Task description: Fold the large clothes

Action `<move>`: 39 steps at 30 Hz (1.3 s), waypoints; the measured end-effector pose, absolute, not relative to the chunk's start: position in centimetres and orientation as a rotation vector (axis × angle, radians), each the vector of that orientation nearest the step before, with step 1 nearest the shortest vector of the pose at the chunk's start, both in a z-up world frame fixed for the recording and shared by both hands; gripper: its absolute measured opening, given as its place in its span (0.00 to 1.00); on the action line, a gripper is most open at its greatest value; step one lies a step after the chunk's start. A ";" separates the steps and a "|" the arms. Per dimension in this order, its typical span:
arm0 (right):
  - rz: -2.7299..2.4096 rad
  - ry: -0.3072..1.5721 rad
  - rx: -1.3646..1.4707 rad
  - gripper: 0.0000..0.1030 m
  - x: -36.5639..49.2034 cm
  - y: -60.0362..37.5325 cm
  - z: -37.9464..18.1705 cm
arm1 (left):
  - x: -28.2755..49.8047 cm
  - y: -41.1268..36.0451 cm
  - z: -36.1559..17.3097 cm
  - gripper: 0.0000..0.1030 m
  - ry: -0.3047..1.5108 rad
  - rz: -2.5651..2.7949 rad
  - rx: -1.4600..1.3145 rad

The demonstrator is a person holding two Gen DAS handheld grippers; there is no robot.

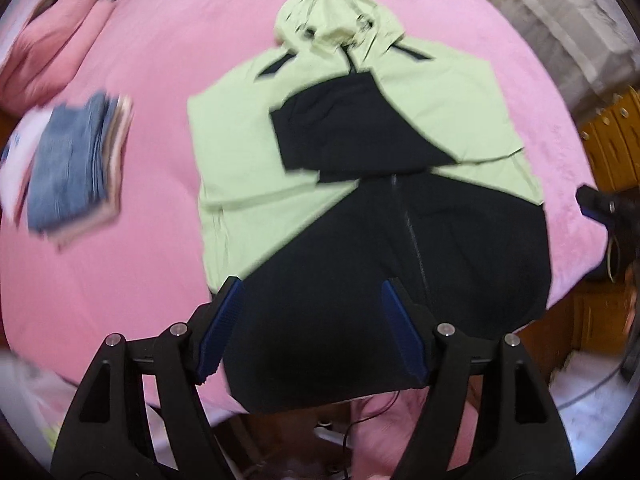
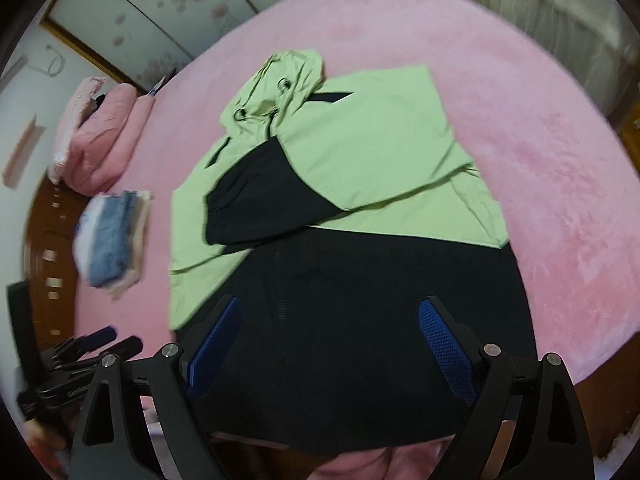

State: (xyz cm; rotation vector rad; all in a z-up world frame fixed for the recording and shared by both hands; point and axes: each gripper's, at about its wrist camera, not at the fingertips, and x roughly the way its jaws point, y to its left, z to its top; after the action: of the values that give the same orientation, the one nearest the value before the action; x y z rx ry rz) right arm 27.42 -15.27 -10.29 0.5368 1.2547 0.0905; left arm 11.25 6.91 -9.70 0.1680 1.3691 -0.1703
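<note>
Blue-padded fingers of the left gripper (image 1: 312,292) stand wide apart with nothing clamped between them, hanging above the black lower part of the jacket (image 1: 360,184). Its jaws frame the dark hem from above, and the pads press on no cloth. Beyond them the jacket lies spread flat on the pink bedspread (image 1: 152,80), zip running up the middle of the black half, pale green upper half farther off, and the hood (image 1: 332,20) crumpled at the far end. One black-cuffed sleeve (image 1: 340,128) is folded across the green chest.

From the right wrist view, the right gripper (image 2: 332,320) is likewise spread wide and empty, poised over the same black hem, with the jacket's green body reaching away ahead of it. The other tool shows at the lower left edge of that view, off the garment's left side.

A stack of folded clothes (image 1: 76,168), denim on top, sits on the bedspread to the jacket's left, well apart from it. Pink pillows (image 2: 100,136) lie near the bed's far left corner
</note>
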 end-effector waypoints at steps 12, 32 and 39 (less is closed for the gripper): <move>0.043 1.422 0.662 0.98 52.0 -22.8 -2.9 | 37.0 11.4 -6.2 0.71 1.394 -0.175 0.350; 0.213 1.403 0.766 0.98 84.2 -26.9 -19.5 | 64.8 18.8 -19.9 0.77 1.383 -0.047 -0.638; 0.229 1.385 0.755 0.66 89.6 -28.2 -26.3 | 69.0 17.1 -27.6 0.77 1.395 -0.200 -0.662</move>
State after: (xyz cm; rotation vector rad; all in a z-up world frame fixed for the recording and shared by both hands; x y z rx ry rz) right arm 89.59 -28.24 -26.29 0.7546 1.3854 0.2291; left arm 69.05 17.10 -27.59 -0.6618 1.3954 -0.2003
